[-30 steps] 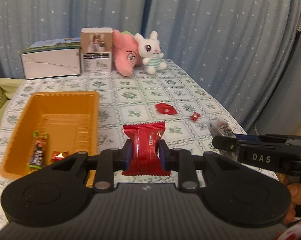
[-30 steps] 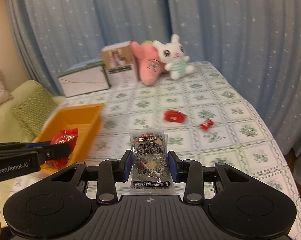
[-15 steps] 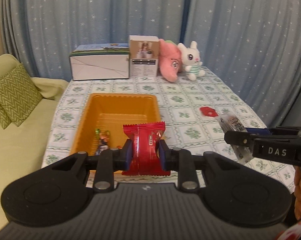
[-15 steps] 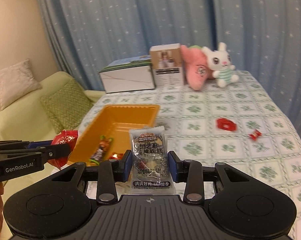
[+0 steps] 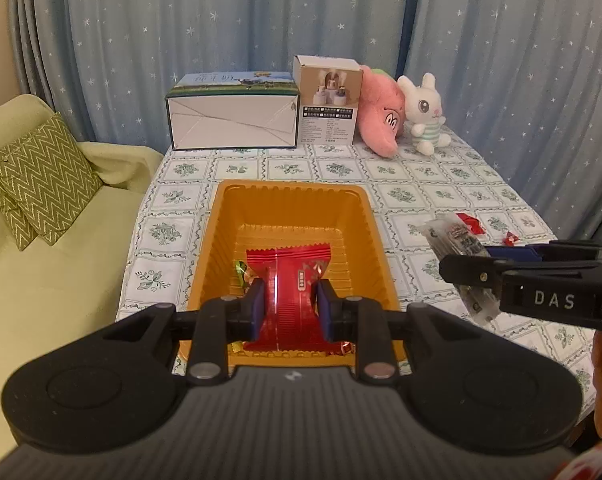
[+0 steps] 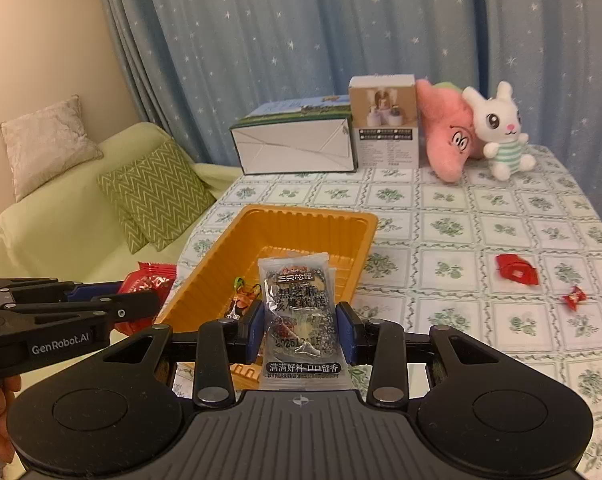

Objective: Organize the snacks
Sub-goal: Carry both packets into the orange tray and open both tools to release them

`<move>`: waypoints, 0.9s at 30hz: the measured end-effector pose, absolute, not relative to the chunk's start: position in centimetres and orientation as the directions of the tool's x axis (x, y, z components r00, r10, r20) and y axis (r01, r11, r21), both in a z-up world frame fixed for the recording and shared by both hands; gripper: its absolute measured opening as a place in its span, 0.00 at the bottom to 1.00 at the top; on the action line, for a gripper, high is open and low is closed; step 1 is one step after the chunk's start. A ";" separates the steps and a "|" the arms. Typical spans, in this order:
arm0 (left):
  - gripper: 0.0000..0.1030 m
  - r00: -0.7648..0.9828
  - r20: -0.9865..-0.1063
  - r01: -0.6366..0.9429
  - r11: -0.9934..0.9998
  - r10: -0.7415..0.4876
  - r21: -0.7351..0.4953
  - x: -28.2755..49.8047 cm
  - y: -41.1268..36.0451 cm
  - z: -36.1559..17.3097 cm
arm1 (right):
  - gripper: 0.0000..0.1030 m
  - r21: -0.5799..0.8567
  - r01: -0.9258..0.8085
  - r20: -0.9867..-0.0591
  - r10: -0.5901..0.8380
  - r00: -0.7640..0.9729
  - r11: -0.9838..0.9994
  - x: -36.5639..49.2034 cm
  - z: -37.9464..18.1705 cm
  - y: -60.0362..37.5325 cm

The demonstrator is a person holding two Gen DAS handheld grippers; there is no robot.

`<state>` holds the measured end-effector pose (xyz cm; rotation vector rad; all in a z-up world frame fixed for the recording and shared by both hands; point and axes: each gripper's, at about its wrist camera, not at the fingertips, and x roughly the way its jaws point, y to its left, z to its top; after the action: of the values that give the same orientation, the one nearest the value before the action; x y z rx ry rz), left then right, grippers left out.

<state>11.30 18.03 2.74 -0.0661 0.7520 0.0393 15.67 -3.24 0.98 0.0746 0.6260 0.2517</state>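
i'm holding the left gripper (image 5: pixel 290 306) pinched on a red snack packet (image 5: pixel 288 280), directly over the near end of the orange tray (image 5: pixel 221 220), whose long axis is running away from me. the right gripper (image 6: pixel 299 334) is clamping a clear sesame packet (image 6: pixel 297 300) just beside the tray's right rim, slightly farther off. two red candies (image 6: pixel 517 269) are lying on the floral tablecloth (image 6: pixel 481 208); starry curtains behind.

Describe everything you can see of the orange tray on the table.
The orange tray is a rectangular tub that looks like thin glossy plastic, with a rolled rim, sloping walls and a ribbed floor. It sits upright on the checked tablecloth, near the table edge beside the sofa. It is mostly empty: a few small wrapped snacks lie at its near end. The red packet in the left claw is in front of it; contact cannot be told.
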 end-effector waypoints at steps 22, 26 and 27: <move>0.24 0.672 -0.740 -0.047 0.996 -0.022 -0.072 16.7 20.4 -2.2 | 0.37 0.178 -0.198 -0.615 0.266 0.743 0.964 20.7 -2.6 -3.3; 0.38 0.674 -0.739 -0.062 0.995 -0.013 -0.074 17.4 20.6 -2.6 | 0.37 0.181 -0.194 -0.615 0.264 0.742 0.964 20.9 -2.7 -3.4; 0.44 0.673 -0.739 -0.062 0.995 -0.020 -0.084 17.5 20.8 -2.6 | 0.37 0.182 -0.194 -0.616 0.265 0.742 0.964 20.9 -2.7 -3.4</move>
<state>17.46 20.75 -2.62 -0.1046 0.8320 0.0233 20.92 -3.40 -2.74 0.1083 0.6914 0.2520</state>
